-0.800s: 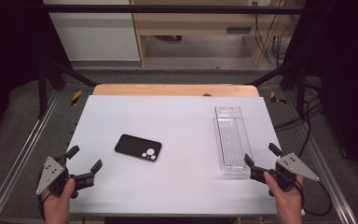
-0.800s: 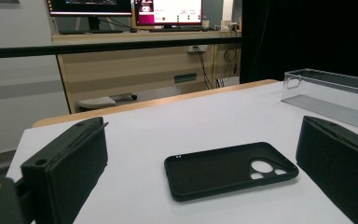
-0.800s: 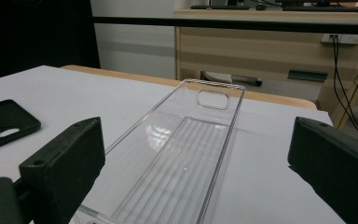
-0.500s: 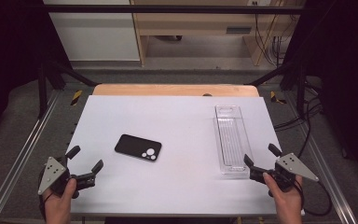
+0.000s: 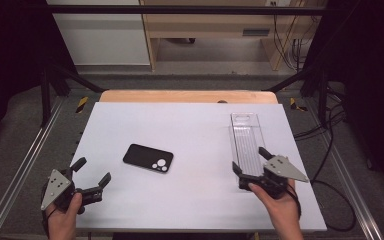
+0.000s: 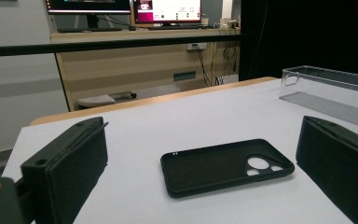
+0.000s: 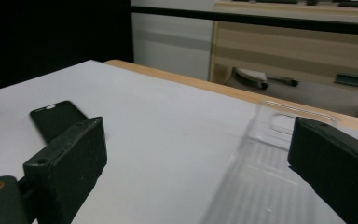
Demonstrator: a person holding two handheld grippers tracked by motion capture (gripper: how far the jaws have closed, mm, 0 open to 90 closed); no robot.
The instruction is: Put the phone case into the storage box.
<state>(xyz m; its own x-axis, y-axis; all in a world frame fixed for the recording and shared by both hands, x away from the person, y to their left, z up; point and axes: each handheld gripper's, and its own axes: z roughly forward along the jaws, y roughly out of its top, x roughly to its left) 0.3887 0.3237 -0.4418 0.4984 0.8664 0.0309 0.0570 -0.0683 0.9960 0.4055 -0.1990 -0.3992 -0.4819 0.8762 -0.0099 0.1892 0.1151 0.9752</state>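
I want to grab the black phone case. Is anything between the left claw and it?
No. The left claw is open, and bare white table lies between it and the black phone case. The clear tray sits off by the right claw.

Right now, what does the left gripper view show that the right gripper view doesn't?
Left gripper view: the whole black phone case with its camera cutouts, plus lit monitors at the back. Right gripper view: the clear tray close up, running between its open jaws, the black case partly behind one jaw. Shared: the white table, the case, the tray, wooden furniture behind.
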